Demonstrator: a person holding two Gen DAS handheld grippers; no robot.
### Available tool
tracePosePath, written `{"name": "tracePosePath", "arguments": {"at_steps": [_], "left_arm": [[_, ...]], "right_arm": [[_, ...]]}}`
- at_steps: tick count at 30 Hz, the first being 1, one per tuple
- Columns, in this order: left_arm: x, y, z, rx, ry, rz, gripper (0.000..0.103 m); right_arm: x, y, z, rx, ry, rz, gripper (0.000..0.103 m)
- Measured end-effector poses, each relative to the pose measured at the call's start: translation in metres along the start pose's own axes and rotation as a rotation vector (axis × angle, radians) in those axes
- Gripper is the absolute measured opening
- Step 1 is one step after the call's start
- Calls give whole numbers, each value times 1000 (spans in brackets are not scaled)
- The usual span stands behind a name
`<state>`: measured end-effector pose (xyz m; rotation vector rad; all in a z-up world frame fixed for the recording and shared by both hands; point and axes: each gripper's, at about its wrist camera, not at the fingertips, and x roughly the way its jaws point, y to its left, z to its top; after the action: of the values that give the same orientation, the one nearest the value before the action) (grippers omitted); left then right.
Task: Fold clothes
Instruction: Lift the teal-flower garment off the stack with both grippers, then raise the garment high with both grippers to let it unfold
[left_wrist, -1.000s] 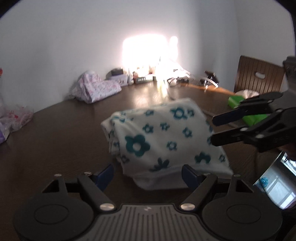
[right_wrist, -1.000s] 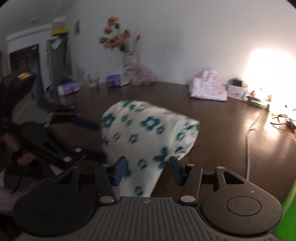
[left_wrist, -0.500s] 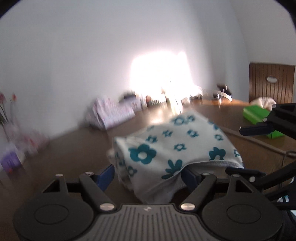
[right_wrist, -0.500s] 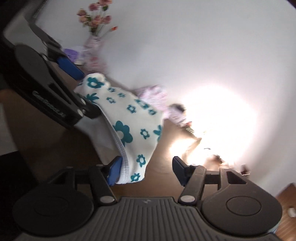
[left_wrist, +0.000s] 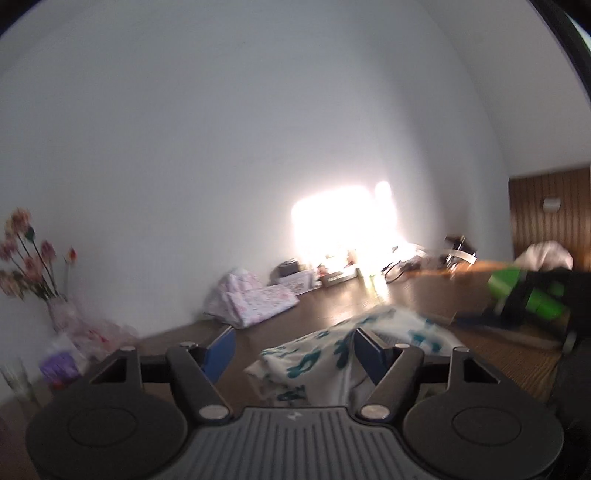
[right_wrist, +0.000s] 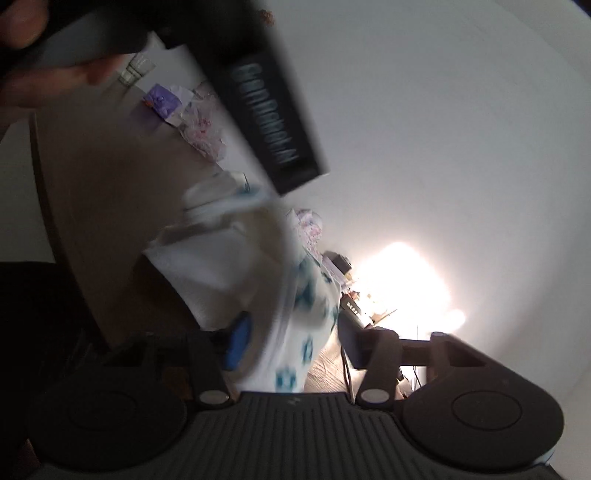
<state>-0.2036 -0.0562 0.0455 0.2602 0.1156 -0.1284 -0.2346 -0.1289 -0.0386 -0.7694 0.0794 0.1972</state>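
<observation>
Lying between the fingers of the left gripper (left_wrist: 293, 350), the floral garment (left_wrist: 314, 360) sits w/ its white-and-teal cloth against the right-side pad; the other pad stands clear of it, jaws wide apart, not pinching. The garment looks lifted off the brown worktop (left_wrist: 491, 354), though blur makes that hard to judge. In the right wrist view the right gripper (right_wrist: 291, 341) is also spread, the garment (right_wrist: 295, 317) draped between its fingers, touching the blue pad on the left side; view is rolled & blurred. Farther off: green object (left_wrist: 524, 291) at right, pink patterned bundle (left_wrist: 253, 297) near the wall, flower vase (left_wrist: 55, 308) at far left. Bright glare spot (left_wrist: 343, 218) on the wall behind.
</observation>
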Motion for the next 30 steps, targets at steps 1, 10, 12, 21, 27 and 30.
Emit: {"name": "tracePosePath", "arguments": {"at_steps": [1,10,12,21,27,30], "left_arm": [[0,3,3,-28,2,-5,70],[-30,5,-17,-87,-3,-127,90],[-41,5,-25,-155,-26,-133,91],[-7,-13,-29,-34,68,124,88],[6,-3,-34,9,144,237,90],[12,-8,-44,87,194,225,91]], "right_arm": [[-3,-7,2,44,-8,2,2],[1,-94,9,567,-8,300,2],[3,-112,10,678,-5,370,2],[-14,-145,38,759,-28,378,2],[-14,-128,27,624,46,251,2],[-13,-108,23,514,75,160,2]]}}
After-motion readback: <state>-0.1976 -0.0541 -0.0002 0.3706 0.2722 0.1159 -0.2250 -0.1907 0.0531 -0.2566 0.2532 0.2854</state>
